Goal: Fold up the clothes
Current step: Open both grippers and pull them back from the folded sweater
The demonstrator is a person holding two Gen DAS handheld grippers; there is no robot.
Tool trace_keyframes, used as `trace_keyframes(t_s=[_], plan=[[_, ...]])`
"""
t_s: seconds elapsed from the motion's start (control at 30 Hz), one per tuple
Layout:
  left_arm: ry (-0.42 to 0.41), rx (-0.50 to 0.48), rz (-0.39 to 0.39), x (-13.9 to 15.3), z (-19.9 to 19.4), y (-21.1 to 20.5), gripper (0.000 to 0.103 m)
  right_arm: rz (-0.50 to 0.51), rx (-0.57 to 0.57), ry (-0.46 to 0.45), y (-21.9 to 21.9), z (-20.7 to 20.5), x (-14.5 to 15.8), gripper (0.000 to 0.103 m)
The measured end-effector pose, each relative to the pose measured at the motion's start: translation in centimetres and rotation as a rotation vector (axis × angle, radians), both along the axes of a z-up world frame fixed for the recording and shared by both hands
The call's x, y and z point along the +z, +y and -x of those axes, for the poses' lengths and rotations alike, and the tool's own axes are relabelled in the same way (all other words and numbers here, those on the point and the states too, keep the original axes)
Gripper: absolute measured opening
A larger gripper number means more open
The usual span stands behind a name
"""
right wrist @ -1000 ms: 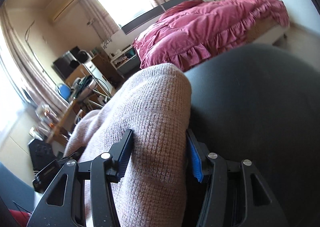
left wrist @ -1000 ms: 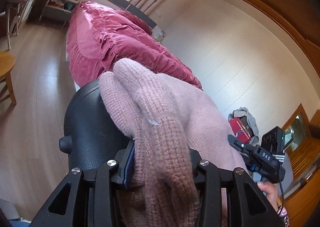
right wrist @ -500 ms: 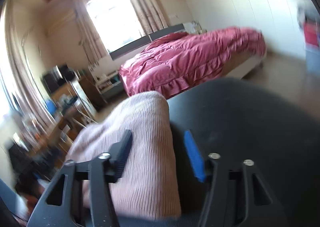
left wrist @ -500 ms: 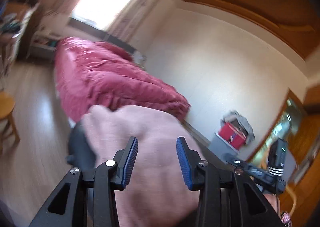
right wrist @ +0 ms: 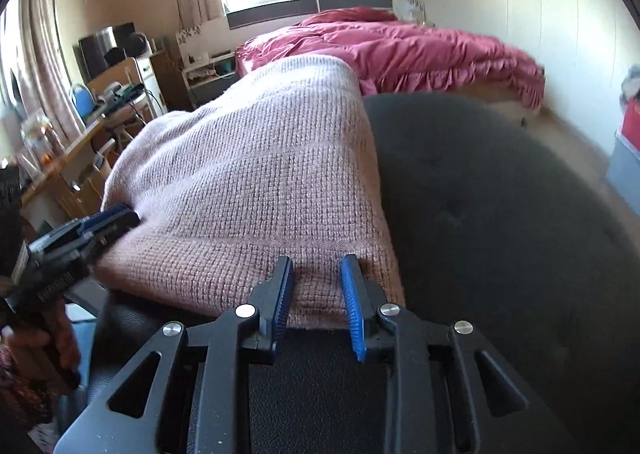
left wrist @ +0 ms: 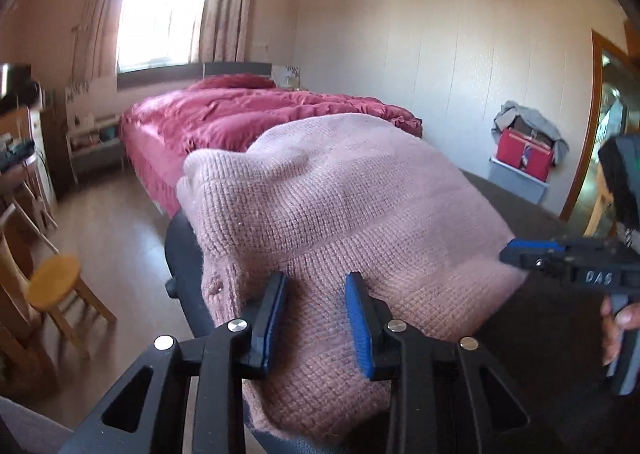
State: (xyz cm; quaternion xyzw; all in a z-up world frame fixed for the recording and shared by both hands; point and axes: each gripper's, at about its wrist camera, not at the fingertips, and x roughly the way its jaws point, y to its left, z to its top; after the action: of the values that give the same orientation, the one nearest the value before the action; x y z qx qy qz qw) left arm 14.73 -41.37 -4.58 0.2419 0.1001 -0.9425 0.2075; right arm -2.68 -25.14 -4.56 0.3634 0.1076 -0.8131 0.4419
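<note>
Left wrist view: pink knit sweater [left wrist: 340,206], folded thick, lies on a black chair [right wrist: 500,214]. My left gripper [left wrist: 316,314] and right gripper [right wrist: 316,290] are closing on its near edge. Red bed [left wrist: 248,114] behind.

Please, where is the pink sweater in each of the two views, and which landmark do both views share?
Left wrist: the sweater fills the centre, lying on the black seat, its near edge between the left gripper fingers.
Right wrist: sweater left of centre, seat to its right.
Shared landmark: the red bed under the window.
</note>
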Motion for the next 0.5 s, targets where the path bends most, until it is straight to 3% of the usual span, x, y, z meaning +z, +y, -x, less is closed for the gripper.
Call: trace_keyframes(t_s=[0.1,0.27,0.4,0.5], plan=[[0.045,0.02,0.014,-0.3,-0.7,0.2,0.031,-0.014,-0.001,0.011,-0.2,0.1,-0.1,0.026],[0.085,0.11,-0.089,2.0,-2.9,1.4,0.033,0.022,-0.018,0.056,0.7,-1.4,1.4,0.029],[0.126,0.175,-0.115,4.2,-5.4,5.3,0.039,0.09,-0.057,0.088,2.9,-4.0,3.0,0.05],[0.07,0.192,-0.098,4.6,-5.0,8.4,0.039,0.071,-0.088,0.081,3.9,-5.6,2.7,0.056]])
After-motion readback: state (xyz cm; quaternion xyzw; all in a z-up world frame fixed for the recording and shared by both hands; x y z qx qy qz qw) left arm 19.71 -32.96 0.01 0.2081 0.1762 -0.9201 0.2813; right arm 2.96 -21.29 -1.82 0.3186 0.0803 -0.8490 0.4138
